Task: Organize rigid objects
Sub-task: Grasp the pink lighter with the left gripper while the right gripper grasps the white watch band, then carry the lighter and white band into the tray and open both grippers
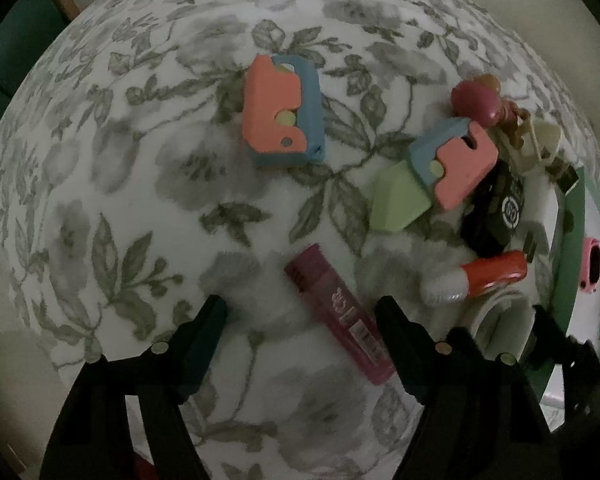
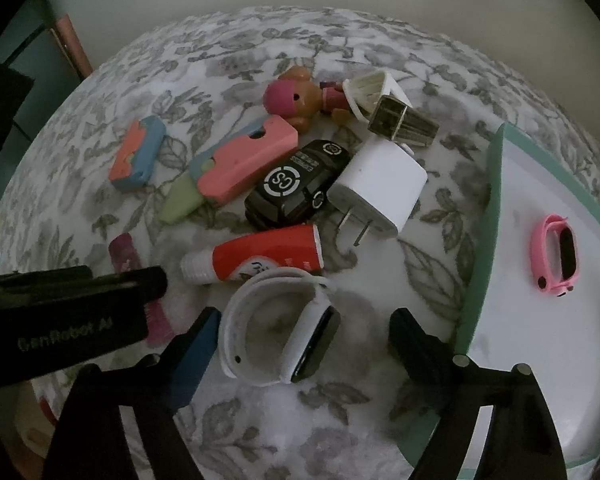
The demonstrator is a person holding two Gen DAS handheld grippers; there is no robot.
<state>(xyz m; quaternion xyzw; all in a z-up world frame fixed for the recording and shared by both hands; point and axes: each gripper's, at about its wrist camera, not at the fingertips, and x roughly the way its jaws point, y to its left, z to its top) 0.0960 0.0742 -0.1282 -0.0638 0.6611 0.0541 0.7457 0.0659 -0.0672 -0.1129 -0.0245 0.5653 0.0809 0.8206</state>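
My left gripper [image 1: 300, 332] is open, its fingers on either side of a pink tube [image 1: 338, 314] that lies on the floral cloth. My right gripper [image 2: 304, 340] is open around a white smart band [image 2: 278, 326], not closed on it. The left gripper's body [image 2: 64, 316] shows at the left of the right wrist view. A white tray with a green rim [image 2: 480, 240] stands at the right and holds a pink band [image 2: 556, 254]. A red and white tube [image 2: 260, 256], a black toy car [image 2: 296, 184] and a white charger [image 2: 380, 188] lie ahead.
A pink and blue toy knife case [image 1: 282, 110] lies alone on the cloth; a second one with a green blade [image 1: 444, 164] lies by the pile. A doll [image 2: 296, 96] and a white cup with a metal piece [image 2: 388, 108] lie at the back.
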